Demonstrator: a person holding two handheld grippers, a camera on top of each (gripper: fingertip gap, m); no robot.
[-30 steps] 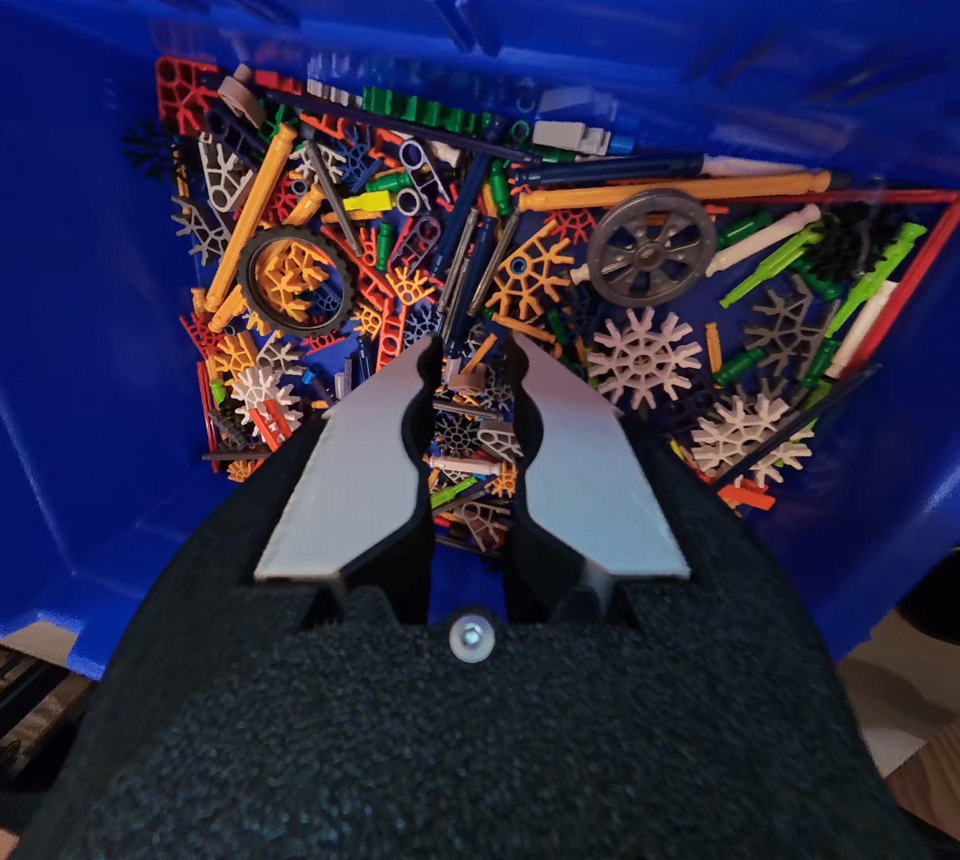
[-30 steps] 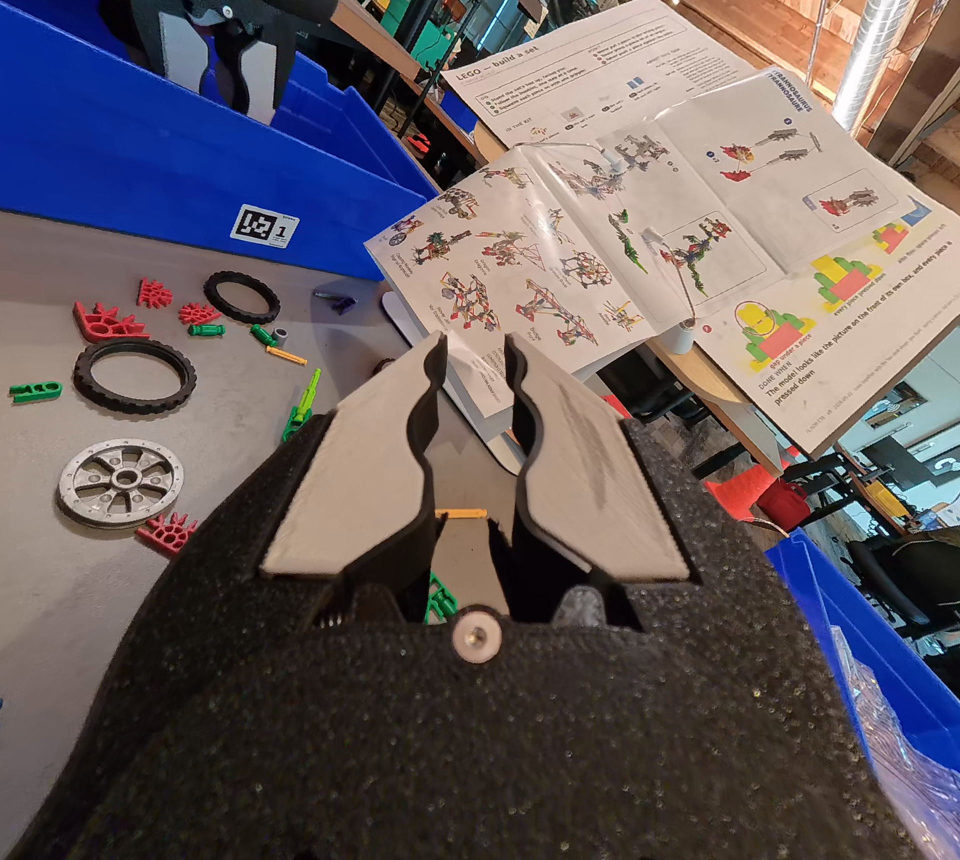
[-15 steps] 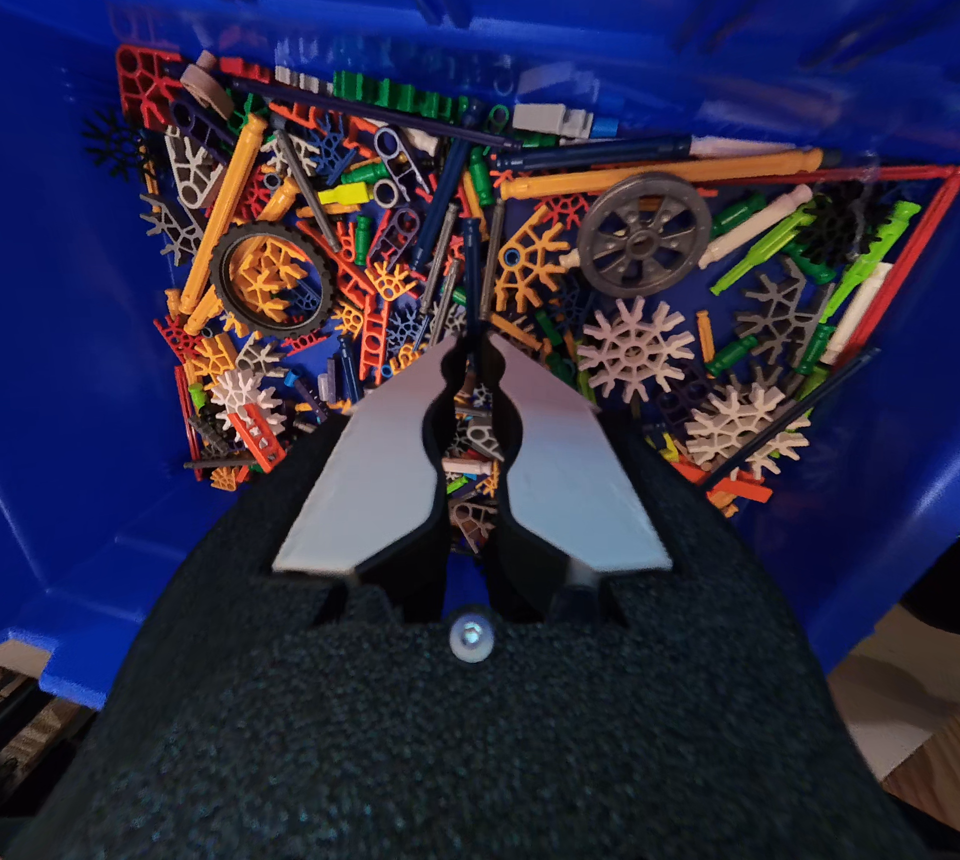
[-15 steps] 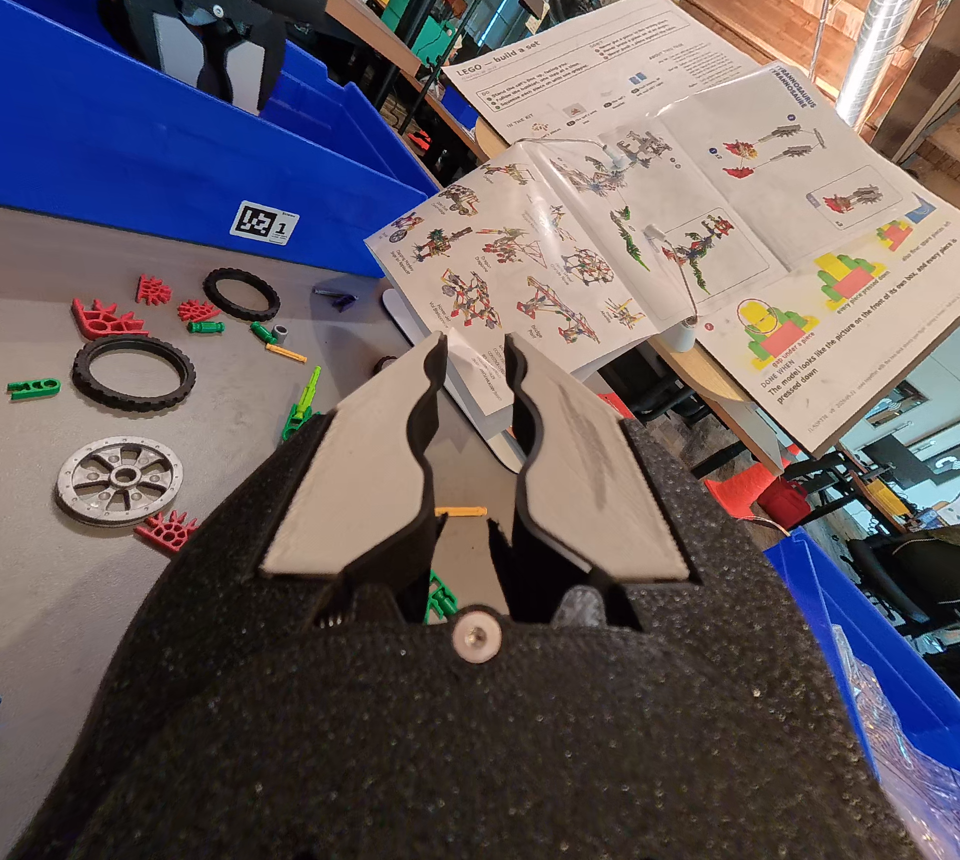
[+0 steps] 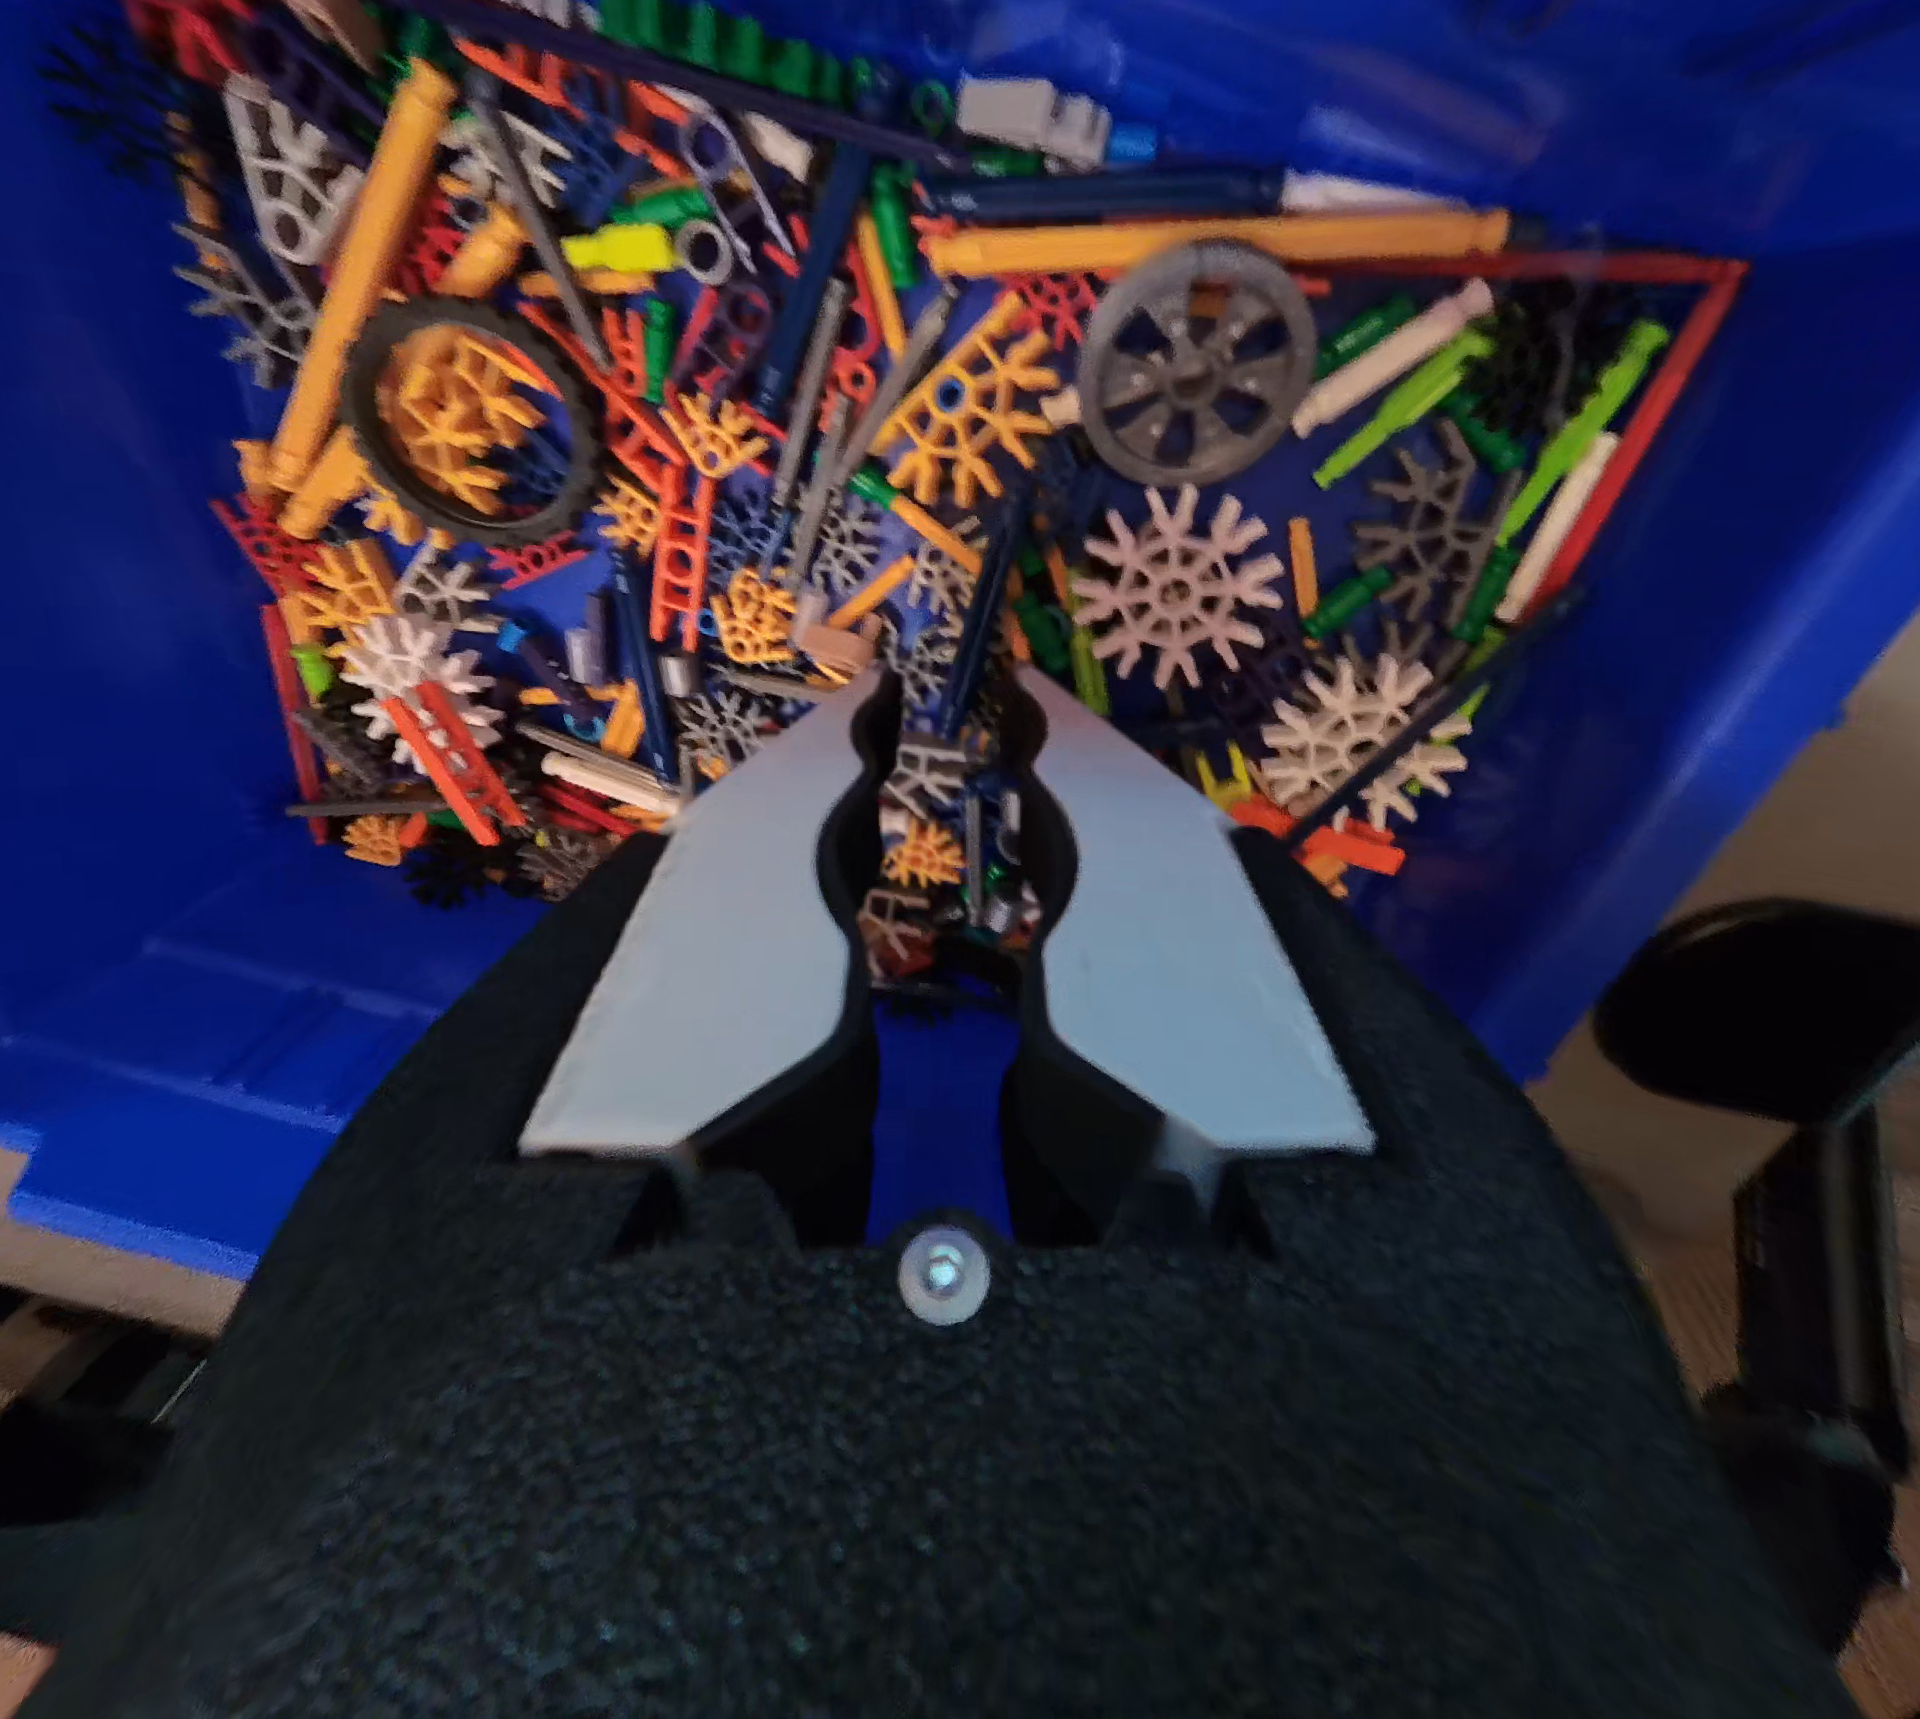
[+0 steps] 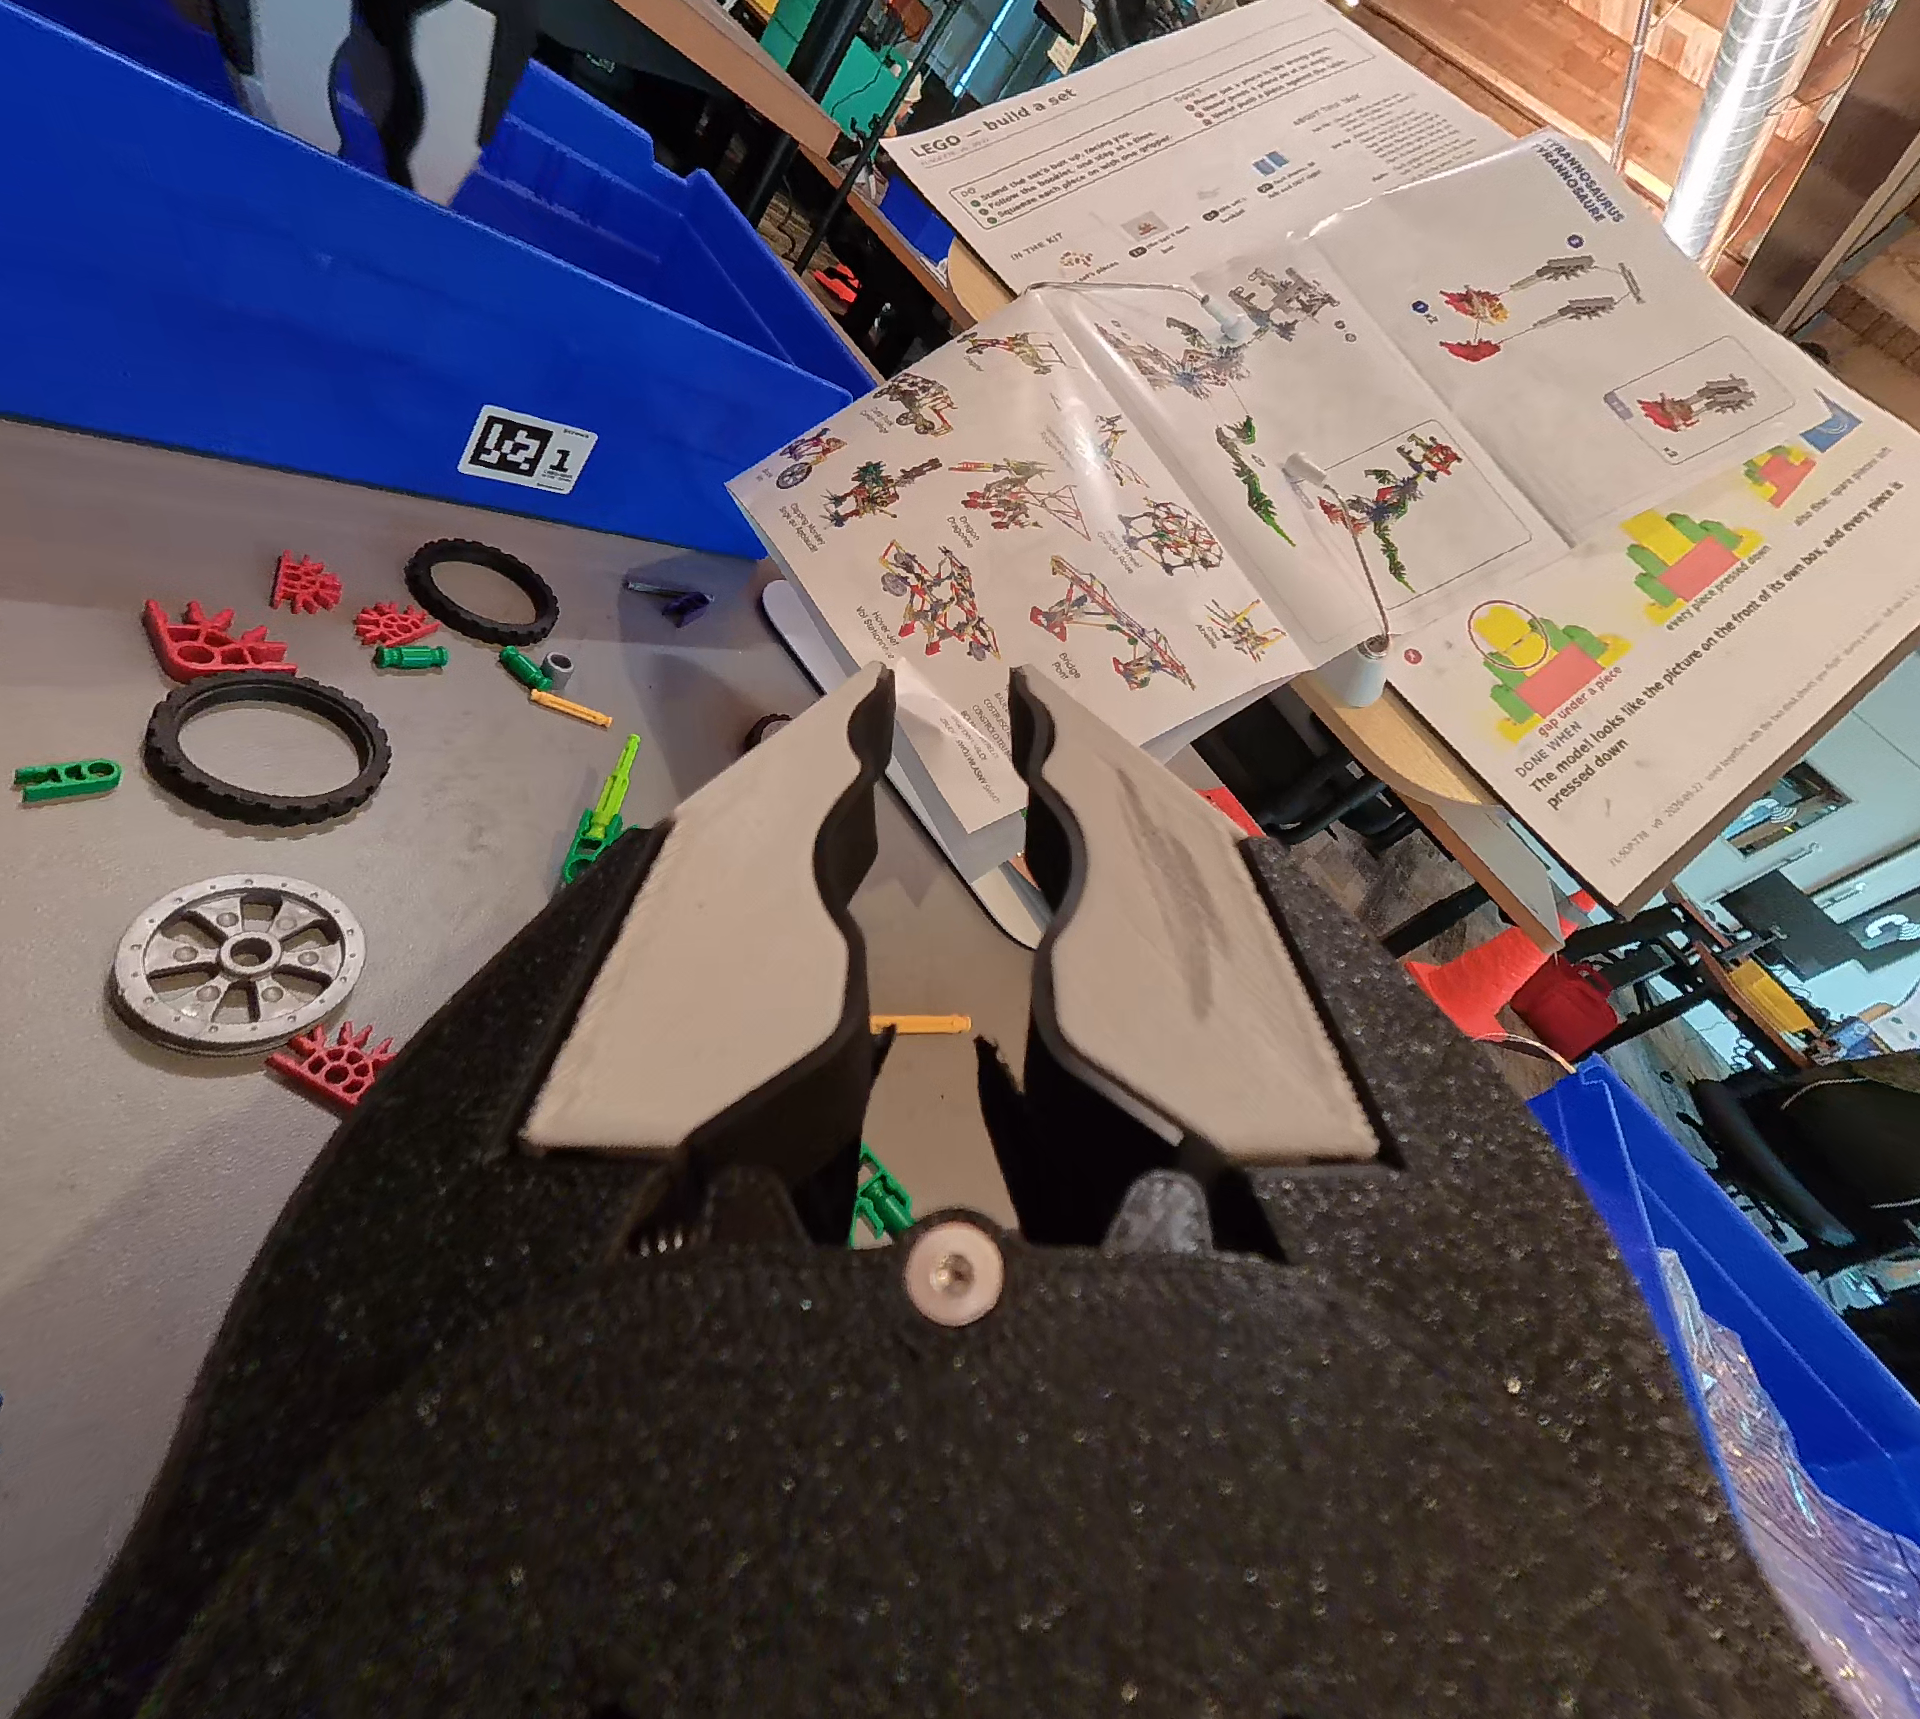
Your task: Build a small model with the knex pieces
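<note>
Where the left gripper [image 5: 948,698] hangs over the blue bin [image 5: 1558,7], its jaws stand a narrow gap apart with nothing pinched between them; a dark blue rod [image 5: 987,599] in the heap points up toward the gap, but whether the tips touch it cannot be told through the blur. Beyond the tips the heap of construction-toy parts fills the bin's floor: a grey spoked wheel [image 5: 1195,376] toward the far right, a black tyre ring [image 5: 473,412] around orange connectors toward the far left, a pale snowflake connector [image 5: 1174,594] just right of the tips, and a long orange rod [image 5: 1216,241] along the far wall.

The right gripper [image 6: 951,698] hovers above the grey table [image 6: 125,1202], its jaws likewise narrowly parted and empty. A short yellow rod [image 6: 920,1025] lies on the table below the gap. Toward the table's left edge lie a silver wheel hub [image 6: 239,963], a large black tyre [image 6: 267,750] and a red connector [image 6: 208,646]. At the far edge stands the bin's outer wall, and an open instruction booklet [image 6: 1195,526] leans at the right.
</note>
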